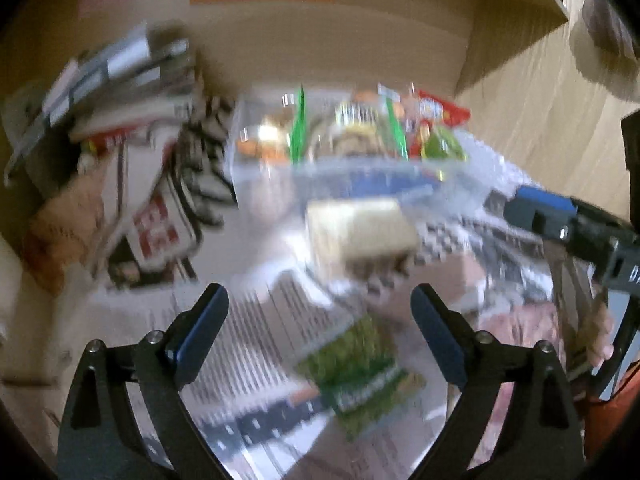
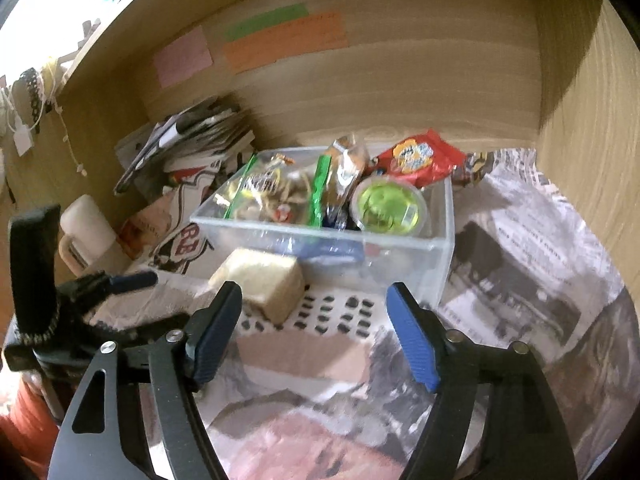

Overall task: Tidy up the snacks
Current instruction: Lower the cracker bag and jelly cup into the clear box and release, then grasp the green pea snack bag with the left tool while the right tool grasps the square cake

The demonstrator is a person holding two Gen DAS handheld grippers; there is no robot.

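A clear plastic bin [image 2: 444, 240] [image 1: 272, 168] stands on newspaper inside a wooden cubby. It holds zip bags with green seals [image 2: 264, 188], a green jelly cup [image 2: 386, 208] and a red snack packet [image 2: 420, 156]. A beige wrapped block [image 2: 260, 280] [image 1: 360, 232] lies just outside the bin's front wall. My right gripper [image 2: 313, 292] is open, empty, with the block by its left fingertip. My left gripper [image 1: 320, 296] is open and empty in a blurred view, short of the block. Each gripper shows in the other's view: the left gripper [image 2: 132, 280], the right gripper [image 1: 536, 208].
A stack of magazines [image 2: 192, 132] leans at the back left, with a white bottle [image 2: 84, 228] in front of it. Coloured paper notes [image 2: 284, 40] stick to the wooden back wall. A wooden side wall [image 2: 592, 160] closes the right. Newspaper [image 2: 520, 260] lines the floor.
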